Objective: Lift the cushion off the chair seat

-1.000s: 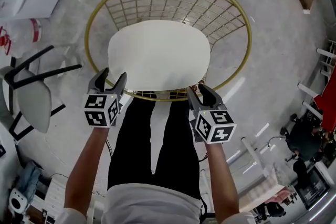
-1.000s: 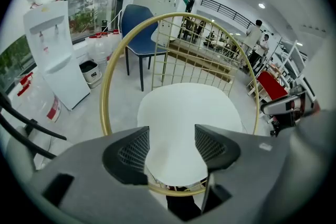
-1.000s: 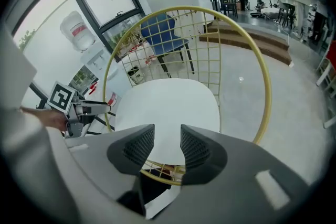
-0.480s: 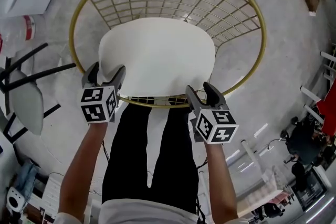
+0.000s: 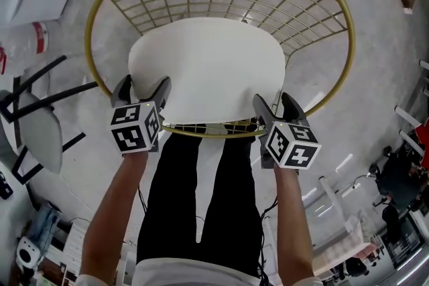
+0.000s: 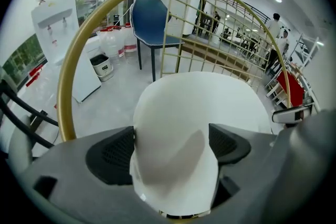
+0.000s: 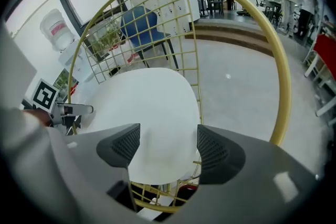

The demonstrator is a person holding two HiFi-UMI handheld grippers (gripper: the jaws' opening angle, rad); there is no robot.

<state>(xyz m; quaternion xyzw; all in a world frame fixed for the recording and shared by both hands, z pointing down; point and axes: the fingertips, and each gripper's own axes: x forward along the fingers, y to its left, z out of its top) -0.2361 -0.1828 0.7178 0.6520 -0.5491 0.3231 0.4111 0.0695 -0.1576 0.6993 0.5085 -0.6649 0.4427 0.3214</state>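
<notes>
Since a second ago both grippers have come down and forward from just short of the chair's front rim, and their jaws have just been opening wider; they now reach onto the front edge of the cushion (image 5: 204, 67), which has not shifted on the seat. The left gripper (image 5: 143, 87) is at the cushion's front left corner, its marker cube (image 5: 136, 128) facing up above the person's left forearm (image 5: 110, 211). In the left gripper view its jaws (image 6: 170, 147) stand spread, with the rounded white corner of the cushion (image 6: 205, 107) filling the gap between the two dark ribbed pads; the cloth lies close against both pads, but no pinch or fold shows. The right gripper (image 5: 275, 102) is at the front right corner, its cube (image 5: 293, 146) tilted outward. In the right gripper view its jaws (image 7: 164, 147) are likewise spread, the cushion's edge (image 7: 142, 102) lies between the pads, and the gold wire of the seat is visible below it. The cushion lies flat on the seat of the gold wire chair (image 5: 208, 133), toward the seat's front edge, with the open grid of the backrest curving round behind it. The person's black trousers (image 5: 174, 197) are just behind the front rim. A grey chair (image 5: 40, 130) stands on the floor off to the left, well apart.
</notes>
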